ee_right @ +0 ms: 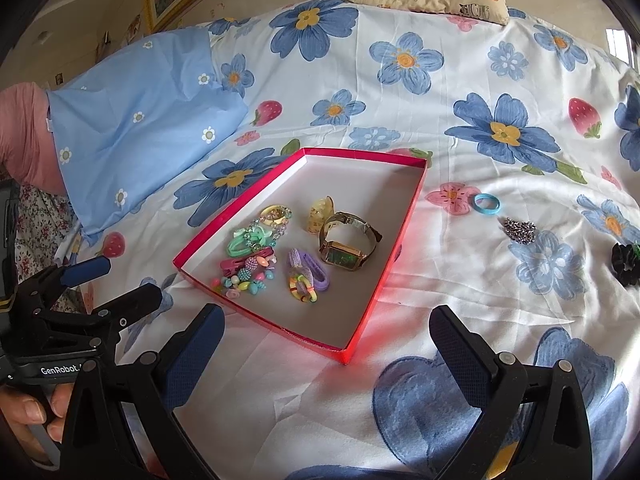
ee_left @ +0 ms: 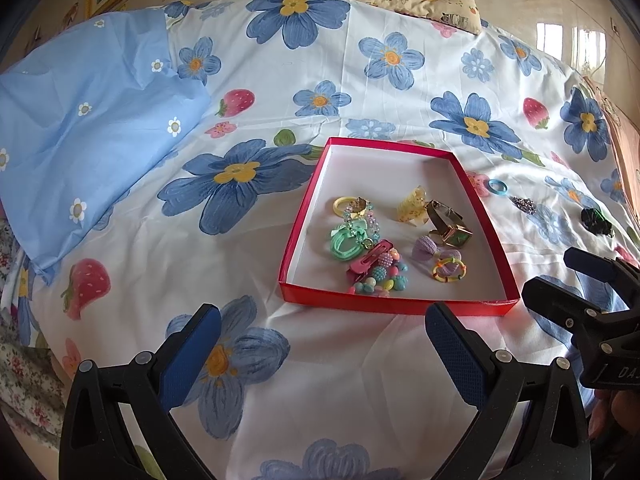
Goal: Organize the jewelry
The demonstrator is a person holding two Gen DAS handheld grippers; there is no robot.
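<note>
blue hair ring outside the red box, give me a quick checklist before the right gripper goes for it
1. Small blue hair ring lies alone on the sheet, nothing on top: ok.
2. Right gripper is open and empty: ok.
3. Left gripper is open, empty and clear of the path: ok.
4. Shallow red cardboard box has bare floor near its right wall for a drop: ok.
5. Silver beaded piece and black scrunchie lie apart from the ring: ok.
6. Whether the ring sits flat enough for the fingers to pinch: cannot tell.
</note>
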